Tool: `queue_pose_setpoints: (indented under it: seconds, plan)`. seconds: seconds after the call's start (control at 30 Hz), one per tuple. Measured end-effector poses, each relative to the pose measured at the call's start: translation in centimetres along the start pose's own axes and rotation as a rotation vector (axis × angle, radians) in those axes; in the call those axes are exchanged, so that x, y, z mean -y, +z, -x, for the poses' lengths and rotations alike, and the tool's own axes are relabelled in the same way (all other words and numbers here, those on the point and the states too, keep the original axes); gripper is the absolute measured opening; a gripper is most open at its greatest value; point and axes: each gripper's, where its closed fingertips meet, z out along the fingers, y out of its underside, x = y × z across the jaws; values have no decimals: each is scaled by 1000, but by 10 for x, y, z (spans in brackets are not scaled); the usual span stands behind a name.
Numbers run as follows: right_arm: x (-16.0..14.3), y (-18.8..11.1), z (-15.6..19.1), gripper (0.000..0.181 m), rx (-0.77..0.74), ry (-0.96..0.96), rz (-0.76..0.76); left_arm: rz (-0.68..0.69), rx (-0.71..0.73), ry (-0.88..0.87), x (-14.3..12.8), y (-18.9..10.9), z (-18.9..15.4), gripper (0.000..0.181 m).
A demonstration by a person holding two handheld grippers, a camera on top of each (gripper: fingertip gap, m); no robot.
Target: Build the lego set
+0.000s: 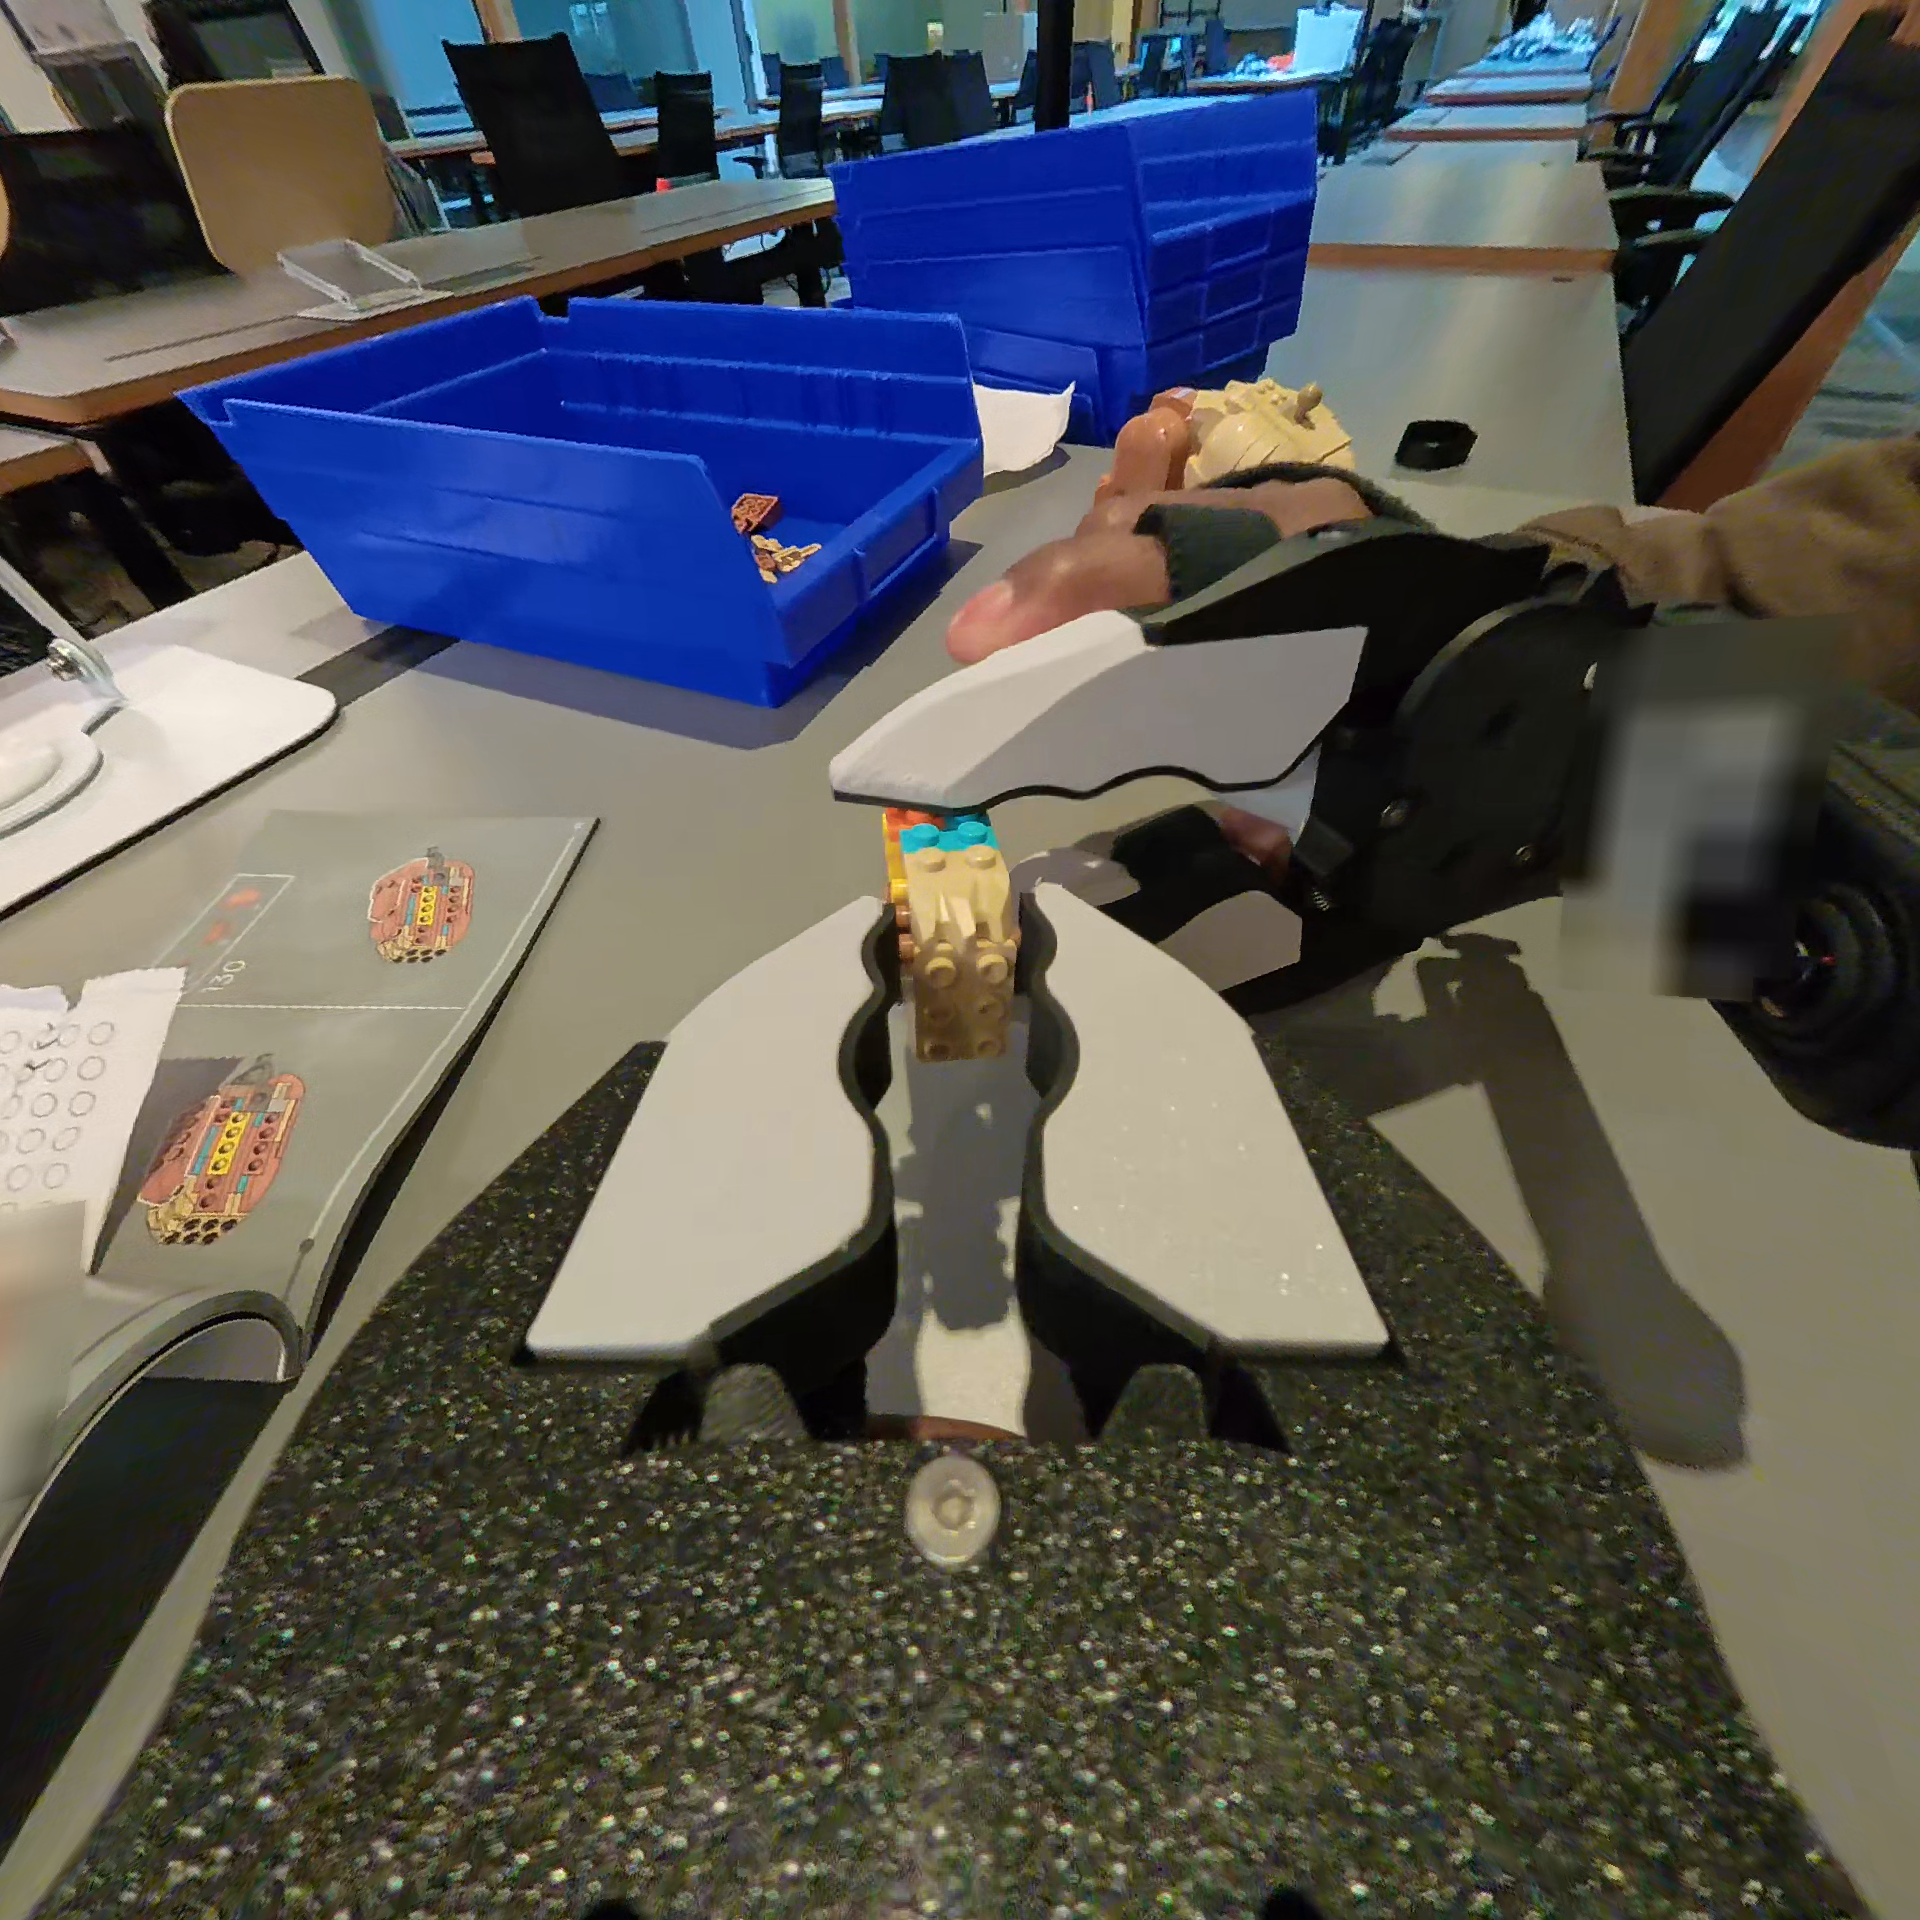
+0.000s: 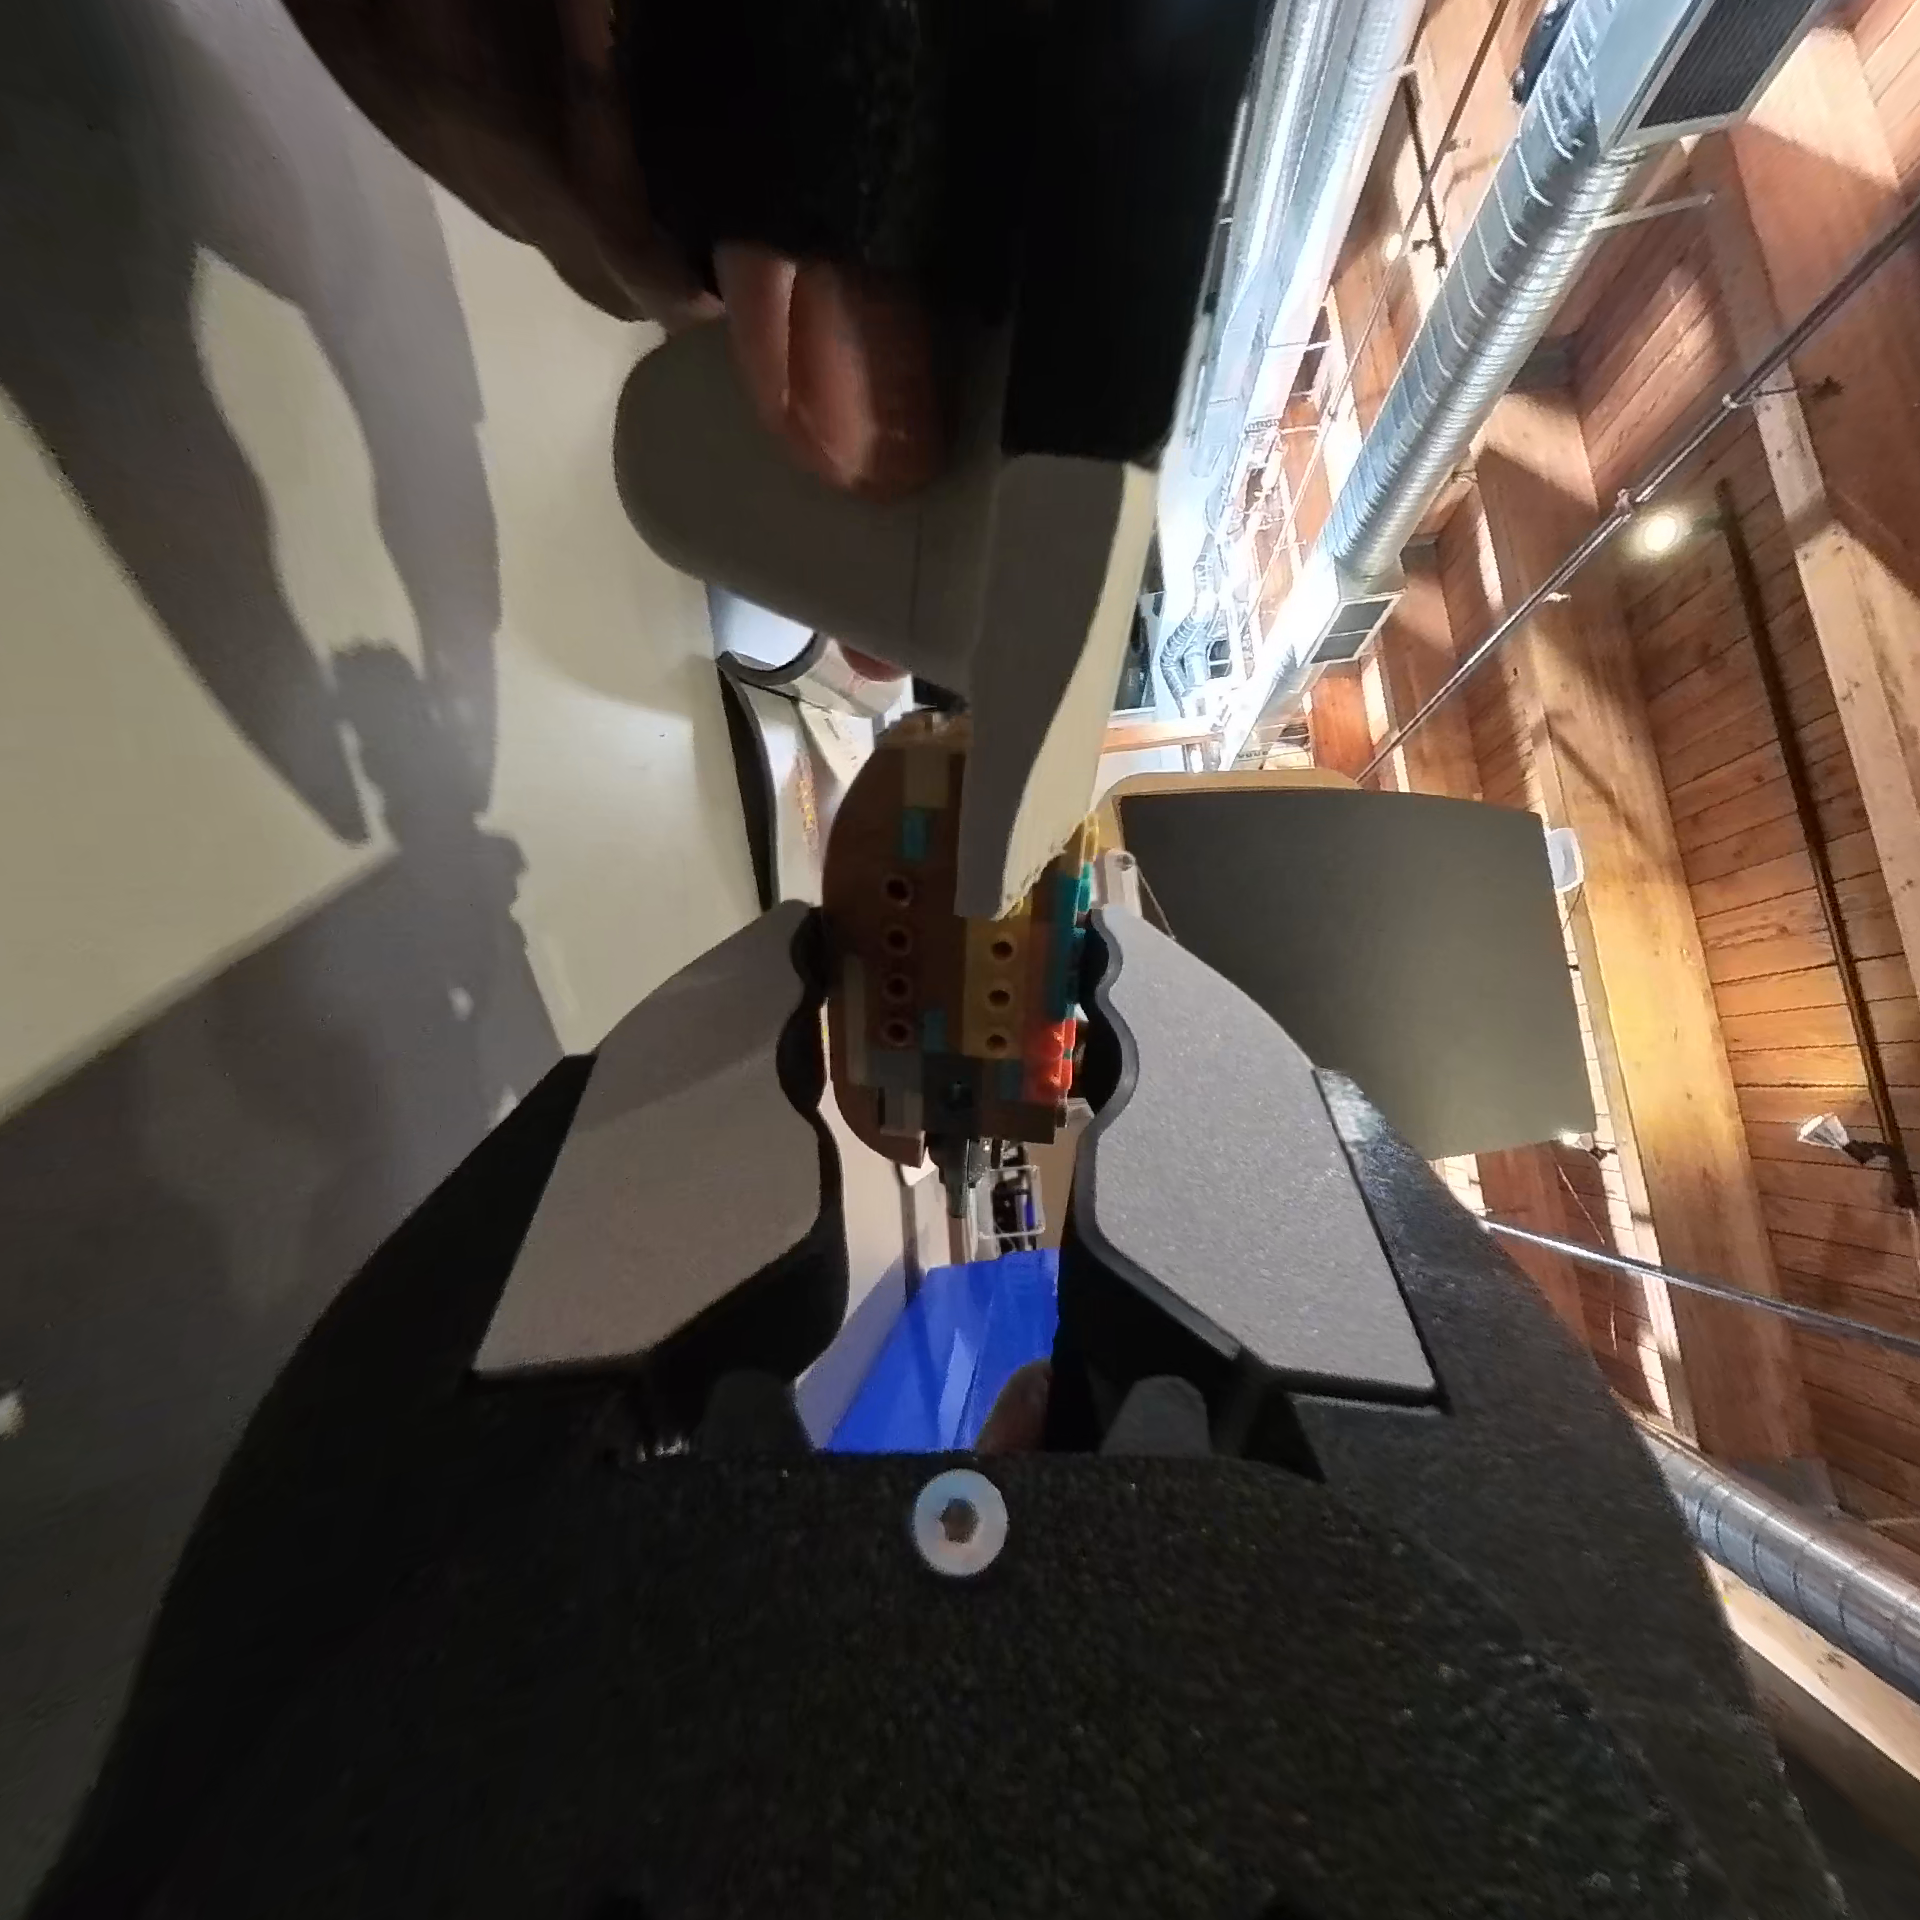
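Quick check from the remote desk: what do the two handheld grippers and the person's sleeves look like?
Both grippers, left gripper and right gripper, have pale grey, wavy-edged fingers on speckled black bodies with a central screw. The person wears a black fingerless glove and tan sleeve.

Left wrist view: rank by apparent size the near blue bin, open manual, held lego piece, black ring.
1. Near blue bin
2. Manual, though it lies nearer the camera, so true size is unsure
3. Lego piece, held in both grippers
4. Black ring, farthest away

Our left gripper [image 1: 954, 971] has pale grey wavy-edged fingers on a speckled black body with one silver screw. At right of frame, our right gripper [image 1: 935, 831] looks alike, beneath a black fingerless glove [image 1: 1216, 545] and brown sleeve [image 1: 1756, 561].
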Motion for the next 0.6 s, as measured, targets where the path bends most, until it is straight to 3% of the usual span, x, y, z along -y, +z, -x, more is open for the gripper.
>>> queue_pose_setpoints:
  seconds: [0.4,0.6]
  plan:
    - [-2,-2,7,45,77,20,-6,41,9,38,-6,3,-1,22]
    - [-4,2,1,46,33,66,6,12,15,-8,-2,3,4,22]
